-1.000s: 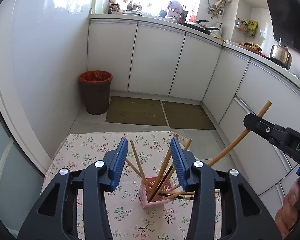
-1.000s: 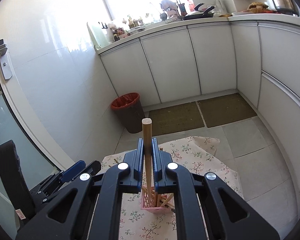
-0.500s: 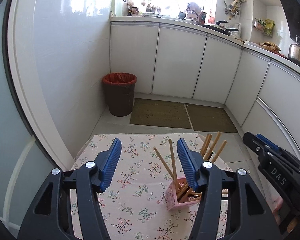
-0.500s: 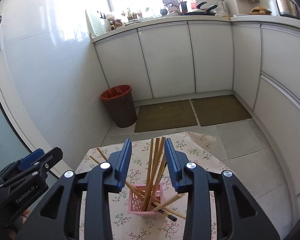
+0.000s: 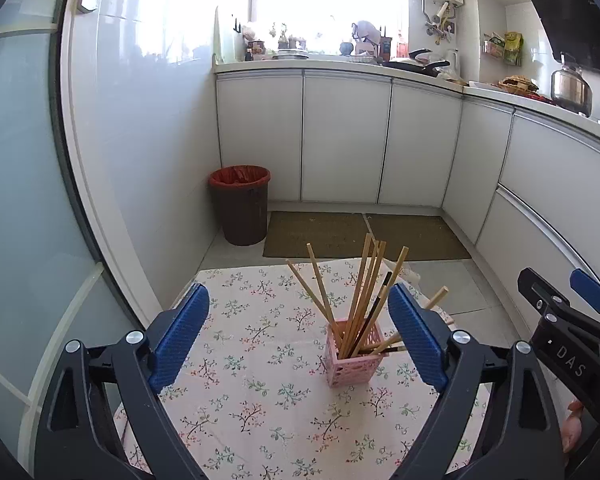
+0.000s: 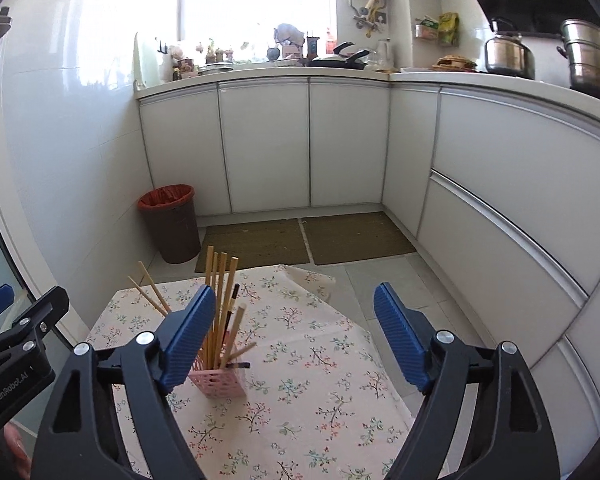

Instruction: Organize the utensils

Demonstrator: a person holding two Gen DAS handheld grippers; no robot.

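Note:
A pink lattice holder [image 5: 354,364] stands on the floral tablecloth [image 5: 260,400] with several wooden chopsticks [image 5: 360,288] and one dark chopstick upright or leaning in it. It also shows in the right wrist view [image 6: 220,382], partly behind the left finger. My left gripper [image 5: 298,336] is open wide and empty, held back from the holder. My right gripper [image 6: 292,336] is open wide and empty, to the holder's right. The right gripper's body shows at the left wrist view's right edge [image 5: 568,344].
A brown bin with a red liner [image 5: 240,204] stands on the floor by the wall. White cabinets [image 5: 344,136] and two floor mats [image 5: 364,236] lie beyond the table. The table's far edge is just past the holder.
The right gripper let go of the chopstick it held, which now stands in the holder. Both grippers opened wider and drew back and up from the holder.

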